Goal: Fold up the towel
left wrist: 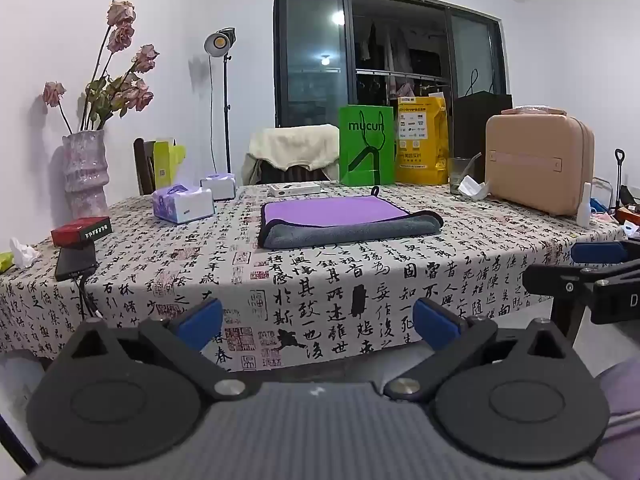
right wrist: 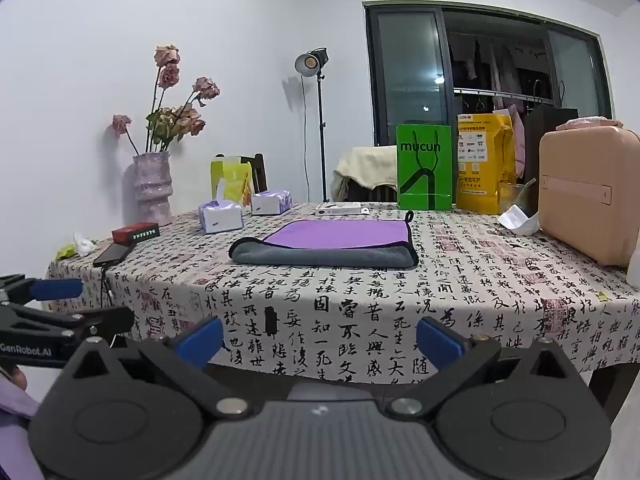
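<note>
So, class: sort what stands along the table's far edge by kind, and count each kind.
Tissue boxes: 2, one nearer and one farther back
Bags: 3, a green bag, a yellow bag and a black bag
Vase of dried roses: 1
Pink case: 1
Total: 7

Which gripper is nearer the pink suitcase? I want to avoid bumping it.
Right. The right gripper is held off the table's front edge with the pink suitcase ahead to its right; the left gripper sits farther left, beside it. Both jaws open.
</note>
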A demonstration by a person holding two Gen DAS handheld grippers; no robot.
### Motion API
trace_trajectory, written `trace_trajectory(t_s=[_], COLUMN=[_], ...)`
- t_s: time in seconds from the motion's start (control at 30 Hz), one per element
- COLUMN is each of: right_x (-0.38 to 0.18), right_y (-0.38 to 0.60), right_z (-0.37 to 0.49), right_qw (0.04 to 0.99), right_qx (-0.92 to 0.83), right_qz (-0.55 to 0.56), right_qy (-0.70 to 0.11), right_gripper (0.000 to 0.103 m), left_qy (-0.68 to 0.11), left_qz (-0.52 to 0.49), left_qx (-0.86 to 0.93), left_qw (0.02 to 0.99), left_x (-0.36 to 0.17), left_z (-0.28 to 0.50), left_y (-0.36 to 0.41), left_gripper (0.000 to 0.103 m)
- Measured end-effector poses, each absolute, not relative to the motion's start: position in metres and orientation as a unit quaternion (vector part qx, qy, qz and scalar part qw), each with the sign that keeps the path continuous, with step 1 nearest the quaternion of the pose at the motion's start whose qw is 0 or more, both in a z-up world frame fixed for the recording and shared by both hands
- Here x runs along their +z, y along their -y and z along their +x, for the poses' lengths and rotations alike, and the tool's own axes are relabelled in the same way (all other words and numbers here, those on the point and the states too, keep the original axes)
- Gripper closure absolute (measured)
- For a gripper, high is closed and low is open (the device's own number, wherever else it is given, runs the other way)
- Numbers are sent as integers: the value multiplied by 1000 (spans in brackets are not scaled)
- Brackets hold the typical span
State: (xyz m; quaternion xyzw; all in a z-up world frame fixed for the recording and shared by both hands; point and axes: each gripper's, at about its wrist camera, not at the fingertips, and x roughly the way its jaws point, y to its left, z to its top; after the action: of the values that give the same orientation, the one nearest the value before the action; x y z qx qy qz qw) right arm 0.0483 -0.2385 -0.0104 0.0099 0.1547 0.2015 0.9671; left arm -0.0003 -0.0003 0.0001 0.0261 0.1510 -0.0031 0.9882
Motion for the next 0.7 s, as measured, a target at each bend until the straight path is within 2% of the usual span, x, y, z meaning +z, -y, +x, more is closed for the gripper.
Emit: trace_trajectory(t_s=[0.7], right_x=[-13], right_y=[239], right_z=[46], right_qw=[966], right_qx=[201], right_qz=[11], right_qy=[-161], right_gripper=[0], left_qy=[-155], left_qz=[22], left_qx=[-3], left_qw=[988], left_x=[-1], left_z=[1], left_y=[3], left_gripper=[0])
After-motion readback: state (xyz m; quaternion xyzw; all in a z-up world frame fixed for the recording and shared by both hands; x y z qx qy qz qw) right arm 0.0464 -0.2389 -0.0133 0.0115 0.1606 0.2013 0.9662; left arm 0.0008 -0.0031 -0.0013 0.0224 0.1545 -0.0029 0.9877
